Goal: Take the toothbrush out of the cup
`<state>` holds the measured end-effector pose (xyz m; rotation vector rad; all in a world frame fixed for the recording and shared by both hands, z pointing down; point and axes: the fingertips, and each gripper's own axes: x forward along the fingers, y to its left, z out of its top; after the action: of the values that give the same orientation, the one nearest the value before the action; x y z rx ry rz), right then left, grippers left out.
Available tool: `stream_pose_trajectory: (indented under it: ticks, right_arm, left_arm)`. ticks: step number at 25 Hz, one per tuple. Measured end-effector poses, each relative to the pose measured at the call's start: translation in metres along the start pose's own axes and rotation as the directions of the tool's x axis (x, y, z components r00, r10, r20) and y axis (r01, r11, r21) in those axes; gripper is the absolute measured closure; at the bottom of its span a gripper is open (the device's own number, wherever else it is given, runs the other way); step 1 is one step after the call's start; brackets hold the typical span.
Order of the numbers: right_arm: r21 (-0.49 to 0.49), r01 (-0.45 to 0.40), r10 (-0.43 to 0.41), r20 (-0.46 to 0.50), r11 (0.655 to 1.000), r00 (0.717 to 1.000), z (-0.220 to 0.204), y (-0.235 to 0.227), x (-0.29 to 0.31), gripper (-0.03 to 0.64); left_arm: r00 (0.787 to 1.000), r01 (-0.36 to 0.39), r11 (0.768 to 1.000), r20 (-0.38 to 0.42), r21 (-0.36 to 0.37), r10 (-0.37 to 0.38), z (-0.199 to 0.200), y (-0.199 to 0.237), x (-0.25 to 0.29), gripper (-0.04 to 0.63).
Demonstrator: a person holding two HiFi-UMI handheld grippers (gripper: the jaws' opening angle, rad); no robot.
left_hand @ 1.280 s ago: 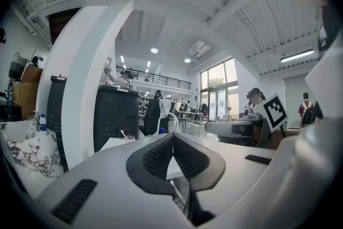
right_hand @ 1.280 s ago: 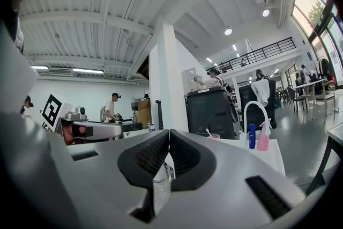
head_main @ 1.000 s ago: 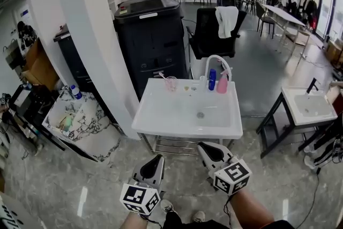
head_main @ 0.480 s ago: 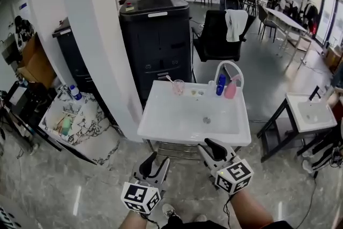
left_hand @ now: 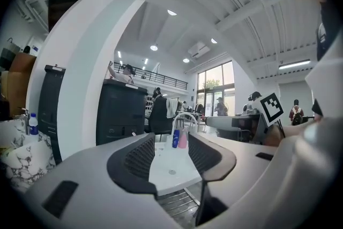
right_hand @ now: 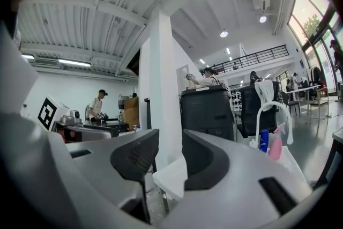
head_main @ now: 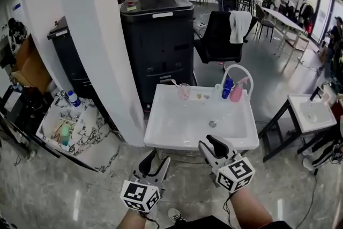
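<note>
Both of mine were pale grey plastic: the left gripper and the right gripper had black ribbed pads lining the jaws. Each carried a white cube with black square markers, fwiw.

No word or number can be read anywhere. The left cube and right cube each bear black-and-white square code markers. A white label strip lies on the printer's top near its front edge, its print too small to read. So are the labels on the blue bottle and pink bottle at the sink's back edge.
</note>
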<state>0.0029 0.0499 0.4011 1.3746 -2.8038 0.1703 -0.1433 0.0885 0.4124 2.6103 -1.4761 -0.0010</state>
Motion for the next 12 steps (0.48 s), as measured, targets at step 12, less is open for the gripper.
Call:
stream_pose_trajectory:
  ticks: [12]
  right_arm:
    - [-0.017,0.040,-0.040,0.002,0.999,0.999,0.004,0.003,0.022,0.479]
  left_arm:
    - [0.999,0.034,0.999,0.004,-0.007,-0.034,0.004,0.029,0.007,0.394]
